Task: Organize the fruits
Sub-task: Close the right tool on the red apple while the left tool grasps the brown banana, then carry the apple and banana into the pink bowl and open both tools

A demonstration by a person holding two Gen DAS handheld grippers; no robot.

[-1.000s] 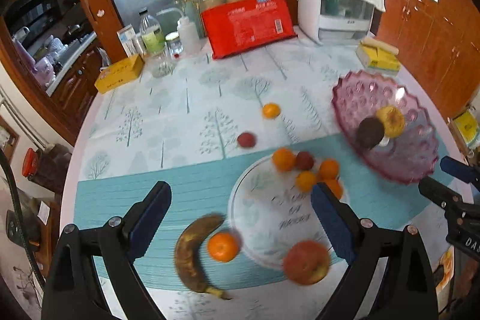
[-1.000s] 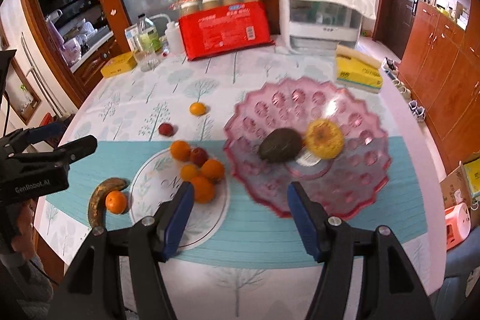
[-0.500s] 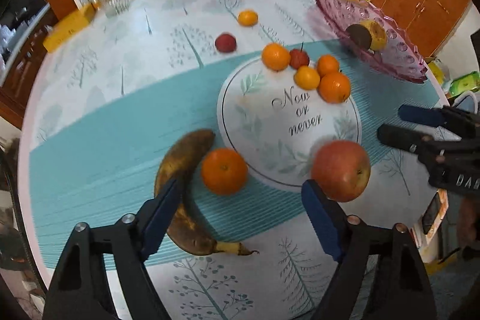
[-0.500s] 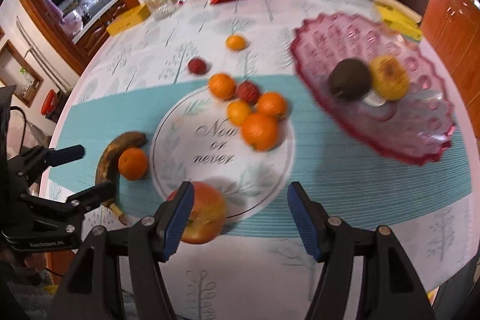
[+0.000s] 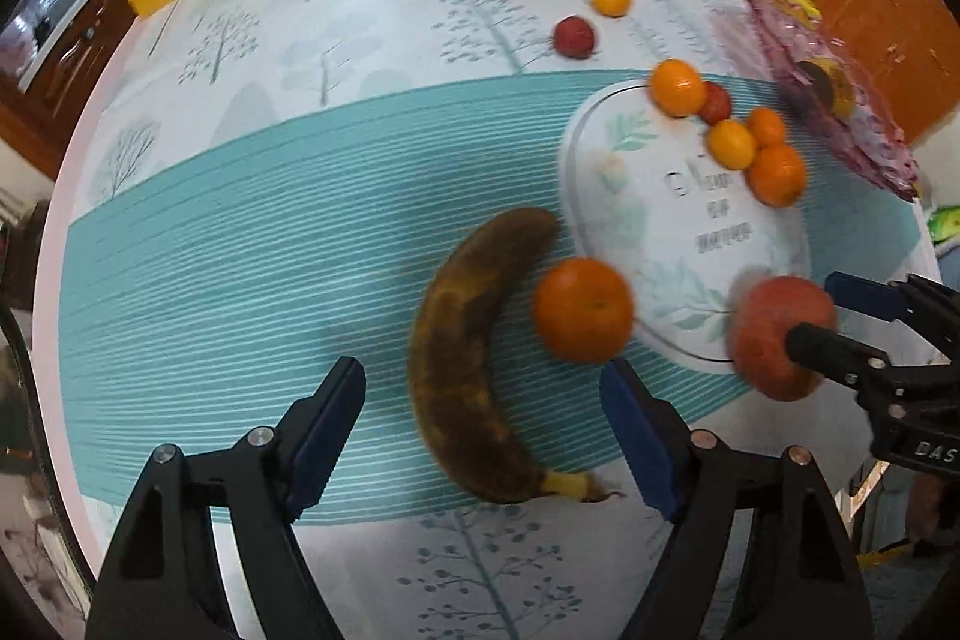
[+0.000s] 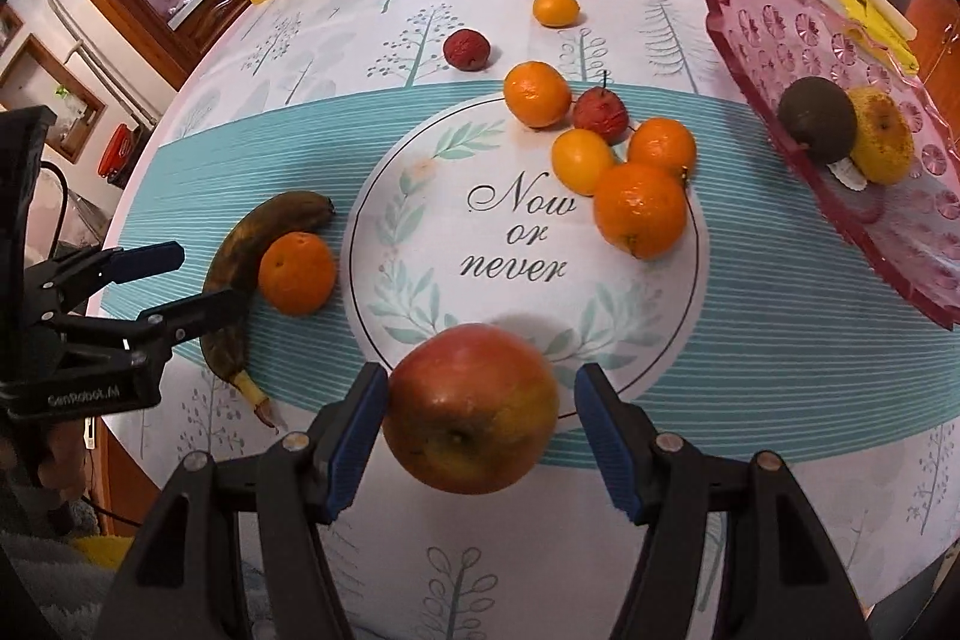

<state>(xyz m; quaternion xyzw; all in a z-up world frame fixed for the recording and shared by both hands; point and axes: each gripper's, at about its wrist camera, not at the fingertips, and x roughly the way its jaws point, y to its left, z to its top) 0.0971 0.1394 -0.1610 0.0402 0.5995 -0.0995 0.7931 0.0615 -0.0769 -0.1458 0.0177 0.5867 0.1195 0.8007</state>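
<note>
Straddling the apple (image 6: 471,409), the right tool (image 6: 474,436) points steeply down at the table (image 6: 780,460), its blue pads spread; the left pad sits just beside the apple's skin while a gap shows at the right pad, so nothing is pinched. The apple rests at the near edge of the round "Now or never" print (image 6: 516,232) on the tablecloth. The left tool (image 5: 483,430) hangs over the brown, overripe banana (image 5: 474,358), spread wide with the banana's lower half between the pads and clear space on both sides. A big orange (image 5: 583,309) lies in the banana's curve, touching or nearly touching it. On the far rim of the print, four oranges and a small red fruit (image 6: 600,112) cluster together. Beyond them, apart on the cloth, lie another small red fruit (image 6: 467,49) and a small orange (image 6: 556,9). The pink glass bowl (image 6: 780,40) to the right holds a dark avocado (image 6: 817,119) against a yellow fruit (image 6: 882,139).
</note>
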